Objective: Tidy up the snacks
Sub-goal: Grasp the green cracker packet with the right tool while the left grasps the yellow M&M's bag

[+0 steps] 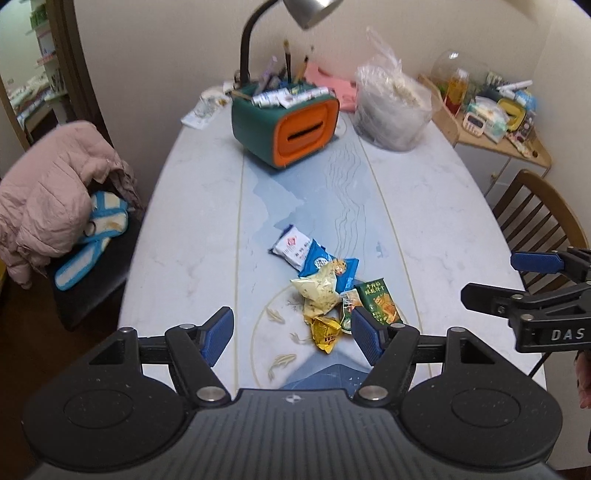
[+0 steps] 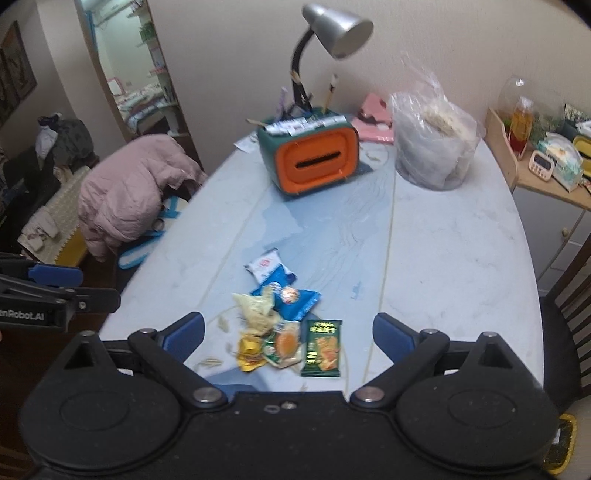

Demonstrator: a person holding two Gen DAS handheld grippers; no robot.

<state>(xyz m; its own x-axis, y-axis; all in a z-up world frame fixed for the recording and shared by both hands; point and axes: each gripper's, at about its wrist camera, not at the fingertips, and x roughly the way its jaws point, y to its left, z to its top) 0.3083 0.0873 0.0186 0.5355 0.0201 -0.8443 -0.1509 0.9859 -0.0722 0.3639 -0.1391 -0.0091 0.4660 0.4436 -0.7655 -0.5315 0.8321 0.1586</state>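
Several snack packets lie in a loose pile on the near middle of the table: a white and blue packet point(image 1: 291, 246) point(image 2: 264, 266), a blue cookie packet point(image 1: 345, 271) point(image 2: 295, 299), a pale yellow bag point(image 1: 319, 291) point(image 2: 256, 308), a yellow wrapper point(image 1: 325, 334) point(image 2: 249, 350), a green and white packet point(image 2: 284, 347) and a dark green packet point(image 1: 380, 301) point(image 2: 323, 347). My left gripper point(image 1: 291, 332) is open and empty, hovering just short of the pile. My right gripper point(image 2: 288, 334) is open and empty, above the pile's near side; it also shows in the left wrist view point(image 1: 517, 280).
A green and orange desk organiser point(image 1: 284, 122) point(image 2: 310, 155) with pens stands at the far middle, under a desk lamp point(image 2: 334, 33). A clear plastic bag point(image 1: 391, 107) point(image 2: 432, 144) sits far right. A chair with a pink jacket point(image 1: 55, 199) stands left, a wooden chair point(image 1: 535, 221) right.
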